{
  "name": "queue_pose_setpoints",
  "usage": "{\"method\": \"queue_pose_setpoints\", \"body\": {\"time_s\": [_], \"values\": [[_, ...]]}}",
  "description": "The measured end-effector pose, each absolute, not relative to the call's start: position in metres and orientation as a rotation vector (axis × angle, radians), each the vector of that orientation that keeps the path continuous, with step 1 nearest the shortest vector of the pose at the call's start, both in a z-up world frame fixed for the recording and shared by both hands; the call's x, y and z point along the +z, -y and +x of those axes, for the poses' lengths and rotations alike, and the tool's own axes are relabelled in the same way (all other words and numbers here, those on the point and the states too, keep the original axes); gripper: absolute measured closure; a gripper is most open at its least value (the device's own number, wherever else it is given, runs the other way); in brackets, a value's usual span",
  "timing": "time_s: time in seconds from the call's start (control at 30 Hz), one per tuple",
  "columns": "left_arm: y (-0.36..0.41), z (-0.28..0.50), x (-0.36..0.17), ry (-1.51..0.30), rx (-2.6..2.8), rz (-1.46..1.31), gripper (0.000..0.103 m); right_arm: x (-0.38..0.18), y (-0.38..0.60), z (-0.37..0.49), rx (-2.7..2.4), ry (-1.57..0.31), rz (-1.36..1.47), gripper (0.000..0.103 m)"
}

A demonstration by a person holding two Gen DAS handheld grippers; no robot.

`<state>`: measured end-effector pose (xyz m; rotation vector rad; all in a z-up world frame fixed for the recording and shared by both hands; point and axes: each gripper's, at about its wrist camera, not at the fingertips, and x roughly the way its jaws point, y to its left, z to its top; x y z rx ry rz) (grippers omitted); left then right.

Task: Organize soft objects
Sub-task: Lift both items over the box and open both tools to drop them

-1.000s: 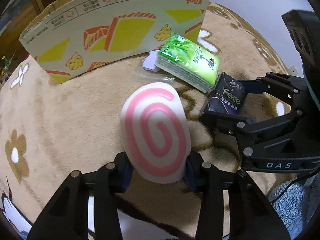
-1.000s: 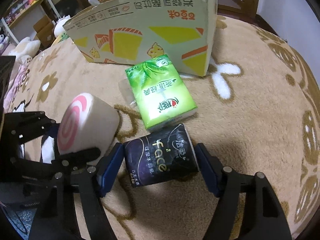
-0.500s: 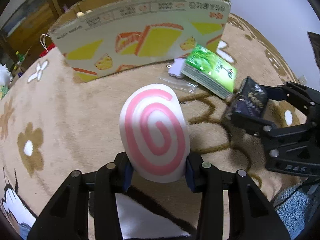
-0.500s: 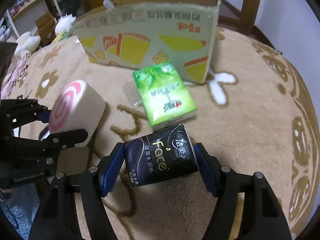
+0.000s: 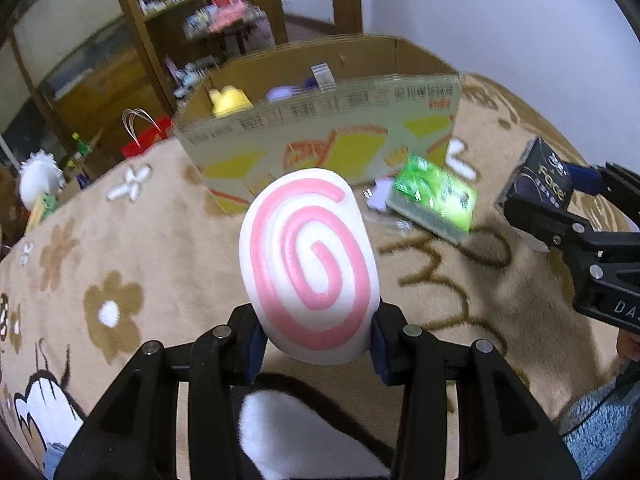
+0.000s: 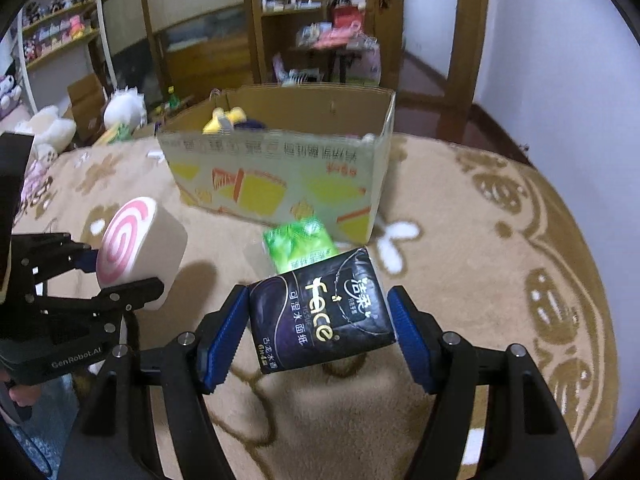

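My left gripper (image 5: pixel 316 344) is shut on a white cushion with a pink spiral (image 5: pixel 310 264) and holds it above the beige rug. It also shows in the right wrist view (image 6: pixel 132 248). My right gripper (image 6: pixel 316 332) is shut on a black tissue pack (image 6: pixel 320 312), lifted off the rug; the pack also shows in the left wrist view (image 5: pixel 540 180). A green tissue pack (image 6: pixel 300 246) lies on the rug in front of the open cardboard box (image 6: pixel 280 184), which holds a yellow toy (image 6: pixel 222 120).
The beige flower-pattern rug (image 6: pixel 480 280) covers the surface. Wooden shelves (image 6: pixel 280 20) and plush toys (image 6: pixel 124 108) stand behind the box. A clear plastic wrapper (image 5: pixel 376 200) lies beside the green pack. A blue fluffy cloth (image 5: pixel 600 428) is at the lower right.
Both grippers have risen and tilted up with their loads; the black pack has left the rug. The inside of the box and the room behind have come into view.
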<state>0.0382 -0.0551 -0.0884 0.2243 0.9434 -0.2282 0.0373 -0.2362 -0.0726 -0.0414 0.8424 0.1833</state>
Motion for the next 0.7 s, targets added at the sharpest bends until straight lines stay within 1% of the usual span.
{"method": "queue_pose_setpoints", "body": {"time_s": [0.2, 0.53, 0.7], "values": [[0.044, 0.033, -0.061, -0.79, -0.157, 0.191, 0.062, -0.052, 0.239, 0.03, 0.159, -0.754, -0.036, 0.029], [0.035, 0.033, -0.036, -0.623, -0.08, 0.186, 0.062, -0.02, 0.244, 0.024, 0.068, -0.59, -0.024, 0.029], [0.034, 0.035, -0.029, -0.579, -0.075, 0.157, 0.062, -0.011, 0.245, 0.027, 0.025, -0.517, -0.003, 0.029]]}}
